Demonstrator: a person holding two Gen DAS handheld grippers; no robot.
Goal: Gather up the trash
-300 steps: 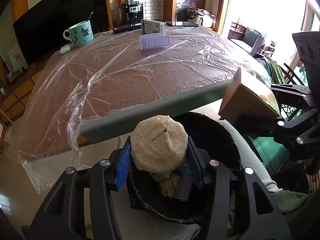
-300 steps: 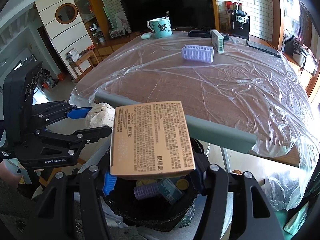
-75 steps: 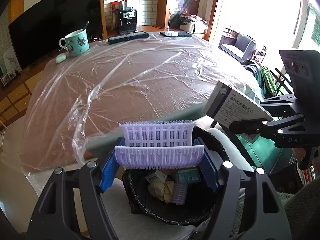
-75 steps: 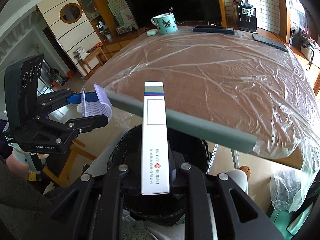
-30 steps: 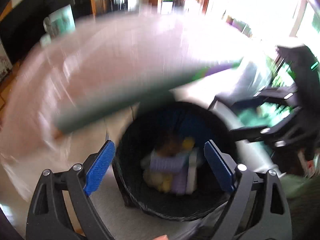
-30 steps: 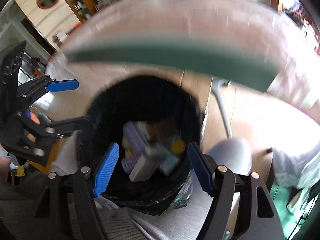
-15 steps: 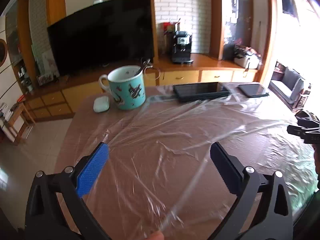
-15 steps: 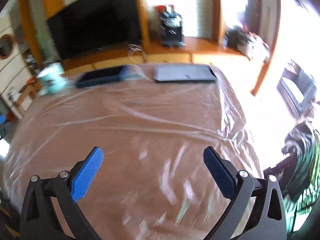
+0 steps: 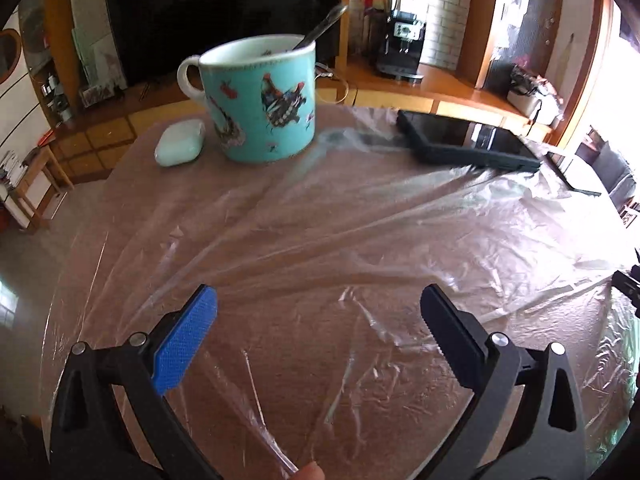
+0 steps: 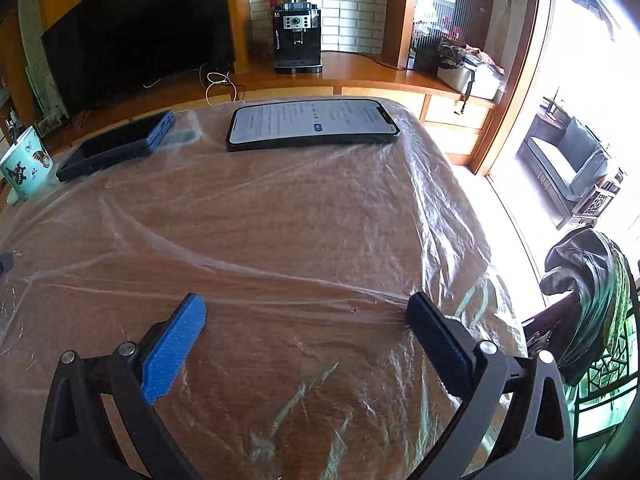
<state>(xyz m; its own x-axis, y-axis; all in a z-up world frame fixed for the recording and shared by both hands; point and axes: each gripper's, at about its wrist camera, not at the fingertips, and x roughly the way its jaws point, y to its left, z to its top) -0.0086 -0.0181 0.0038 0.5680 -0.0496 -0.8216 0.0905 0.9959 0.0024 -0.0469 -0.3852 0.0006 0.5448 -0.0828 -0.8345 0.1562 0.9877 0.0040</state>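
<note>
With both the left hand-held gripper (image 9: 318, 306) and right hand-held gripper (image 10: 306, 314) held spread and unladen above the desk (image 10: 280, 216), no trash is seen; the mug (image 9: 258, 98) or phone (image 10: 312, 124) could be mistaken for it.

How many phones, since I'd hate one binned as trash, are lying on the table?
2. A lit phone lies flat at the far side. A dark phone in a blue case lies to its left, toward the mug. None looks hidden.
</note>
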